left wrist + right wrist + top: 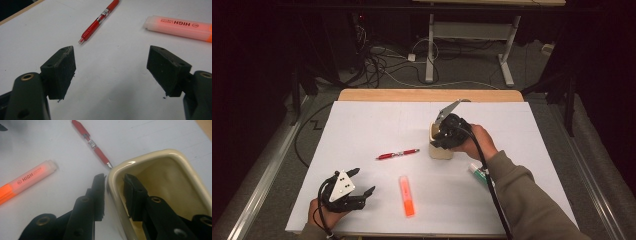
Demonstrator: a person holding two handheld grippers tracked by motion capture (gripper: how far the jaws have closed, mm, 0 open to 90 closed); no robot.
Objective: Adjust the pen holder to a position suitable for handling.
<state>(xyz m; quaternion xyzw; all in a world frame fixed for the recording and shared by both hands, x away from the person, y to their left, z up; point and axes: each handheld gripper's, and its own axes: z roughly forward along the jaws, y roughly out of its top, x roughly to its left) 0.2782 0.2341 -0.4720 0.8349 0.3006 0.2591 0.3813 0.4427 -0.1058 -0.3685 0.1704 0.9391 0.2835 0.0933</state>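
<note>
**Rim grasp on a glazed ceramic holder, with loose pens on the sheet**

High view. The right gripper (443,131) sits on top of a cream ceramic pen holder (440,150) that stands upright on the white sheet (377,125) covering the table, right of centre. The left gripper (360,181) rests near the front edge of the sheet, jaws apart and holding nothing. A red pen (397,154) lies between the two grippers, an orange highlighter (407,195) lies nearer the person, and a green-and-white tube-like item (477,172) lies just beside the right forearm (its kind cannot be told).

Left gripper view. The jaws stand wide apart over bare sheet; the red pen (98,20) and the highlighter (180,27) lie beyond them, apart from each other and from the pads.

Right gripper view. The jaws straddle the near wall of the pen holder (175,170), one pad outside and one inside the hollow, close to the rim on both faces; whether they press on it cannot be told. The holder appears empty. The tip of the red pen (92,143) lies just beside the holder's outer corner.

Handling, as a judgement: the holder is probably rigid, fairly heavy for its size, smooth-glazed and so slippery, and liable to chip if dropped. A wall grasp near a corner, seated well below the rim, likely resists tilting best.
</note>
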